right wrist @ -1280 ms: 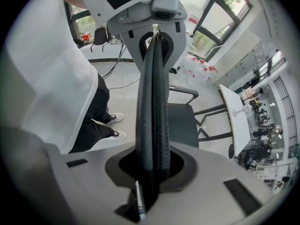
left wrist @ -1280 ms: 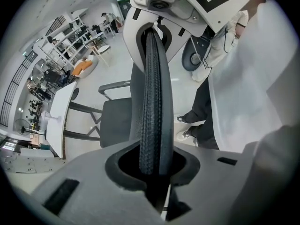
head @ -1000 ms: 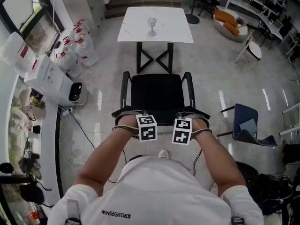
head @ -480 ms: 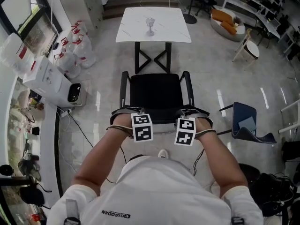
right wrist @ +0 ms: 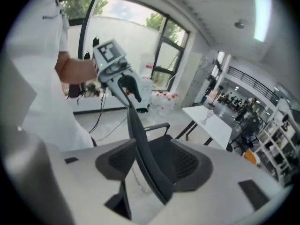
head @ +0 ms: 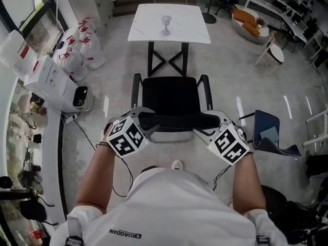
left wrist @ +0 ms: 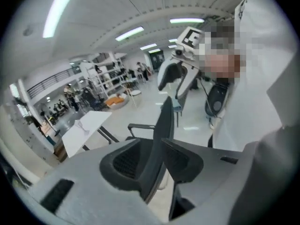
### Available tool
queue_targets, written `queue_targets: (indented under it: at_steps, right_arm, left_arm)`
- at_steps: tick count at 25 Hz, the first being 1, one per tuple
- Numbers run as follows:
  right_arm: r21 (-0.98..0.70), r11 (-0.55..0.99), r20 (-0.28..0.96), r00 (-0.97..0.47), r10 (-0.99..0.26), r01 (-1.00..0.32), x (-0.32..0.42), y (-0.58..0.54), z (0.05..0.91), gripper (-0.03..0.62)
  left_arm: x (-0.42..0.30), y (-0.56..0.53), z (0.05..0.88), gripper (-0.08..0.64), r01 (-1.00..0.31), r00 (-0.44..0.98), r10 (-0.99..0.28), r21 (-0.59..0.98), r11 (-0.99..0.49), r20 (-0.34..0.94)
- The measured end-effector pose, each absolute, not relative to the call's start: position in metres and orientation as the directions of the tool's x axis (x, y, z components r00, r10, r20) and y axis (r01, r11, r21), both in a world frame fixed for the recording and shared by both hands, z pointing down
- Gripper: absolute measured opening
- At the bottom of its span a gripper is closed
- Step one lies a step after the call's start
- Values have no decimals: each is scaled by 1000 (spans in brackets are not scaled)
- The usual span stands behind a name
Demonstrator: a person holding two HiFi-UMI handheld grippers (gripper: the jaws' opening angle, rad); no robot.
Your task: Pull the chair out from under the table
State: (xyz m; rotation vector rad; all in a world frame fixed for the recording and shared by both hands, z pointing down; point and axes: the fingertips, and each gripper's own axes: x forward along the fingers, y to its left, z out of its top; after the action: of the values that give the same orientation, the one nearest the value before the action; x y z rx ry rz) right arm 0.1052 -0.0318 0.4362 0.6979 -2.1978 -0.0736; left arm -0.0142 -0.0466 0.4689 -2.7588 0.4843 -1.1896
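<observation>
Head view, mid-frame: my left tongs [head: 147,122] and right tongs [head: 209,126] have just been spreading, the chair [head: 171,99] back loose between them; chair clears the table [head: 146,24].

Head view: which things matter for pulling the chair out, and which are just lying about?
Job: chair; table; left gripper and right gripper, jaws just opened, its back between them.
Lying about: glass on table; white bags; blue chair; white box.
</observation>
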Motion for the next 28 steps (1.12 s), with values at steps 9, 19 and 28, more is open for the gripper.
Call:
queue_targets:
  at_steps: [9, 19, 28]
  right_arm:
    - [43, 695, 312, -651, -692, -718, 94, -44, 390, 225]
    - [-143, 620, 133, -636, -760, -771, 96, -46, 383, 123]
    - [-106, 608, 105, -617, -780, -787, 102, -45, 378, 6]
  left_arm:
    - [-14, -54, 407, 164, -556, 818, -519, 107, -824, 247]
    - [-27, -61, 382, 70, -659, 751, -653, 52, -750, 99]
    - [-25, -56, 376, 9, -663, 743, -661, -19, -748, 104]
